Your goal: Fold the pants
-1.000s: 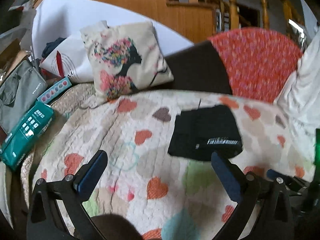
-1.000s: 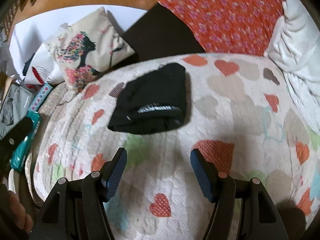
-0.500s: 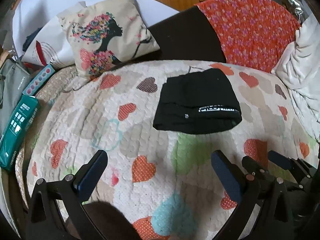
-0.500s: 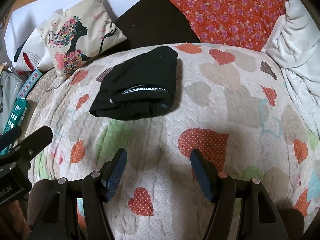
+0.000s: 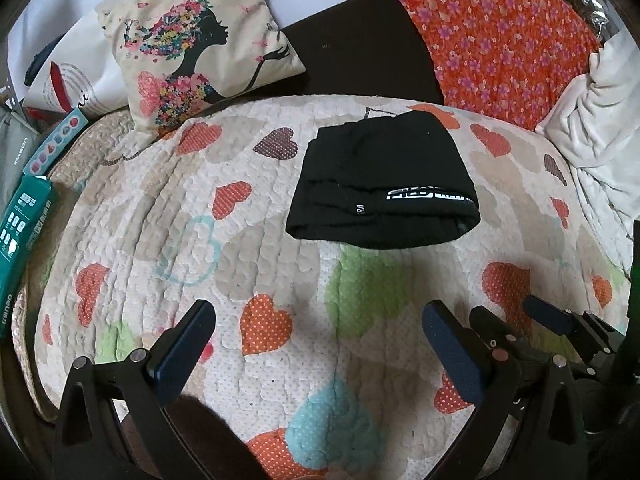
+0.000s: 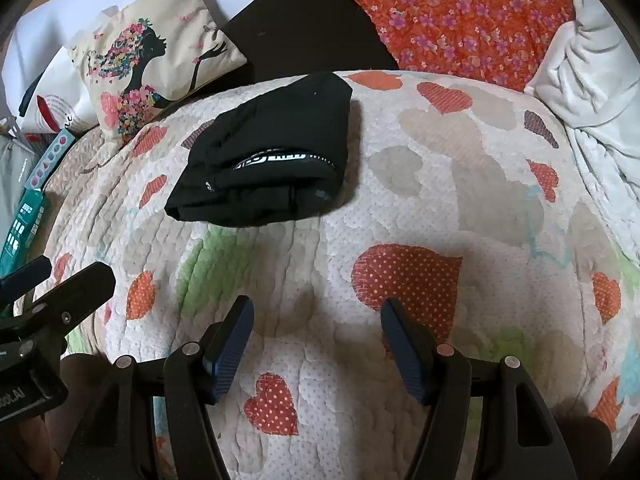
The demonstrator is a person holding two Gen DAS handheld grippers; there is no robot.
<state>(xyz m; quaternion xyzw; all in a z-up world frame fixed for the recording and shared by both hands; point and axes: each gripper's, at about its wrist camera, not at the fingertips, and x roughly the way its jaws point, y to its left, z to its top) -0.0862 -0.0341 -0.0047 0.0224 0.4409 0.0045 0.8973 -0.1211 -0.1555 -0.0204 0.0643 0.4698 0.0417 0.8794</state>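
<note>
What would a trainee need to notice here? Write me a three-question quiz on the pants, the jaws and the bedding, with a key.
1. True or false: the black pants lie folded on the heart-print quilt.
2. Which holds the pants: A) the left gripper, B) the right gripper, C) neither?
3. Fill in: the pillow beyond the quilt shows a woman's profile with ____ for hair.

Key
1. True: a compact bundle, its white lettered band facing the cameras.
2. C: both sets of jaws stand open and empty over the quilt, short of the pants.
3. Flowers.
</note>
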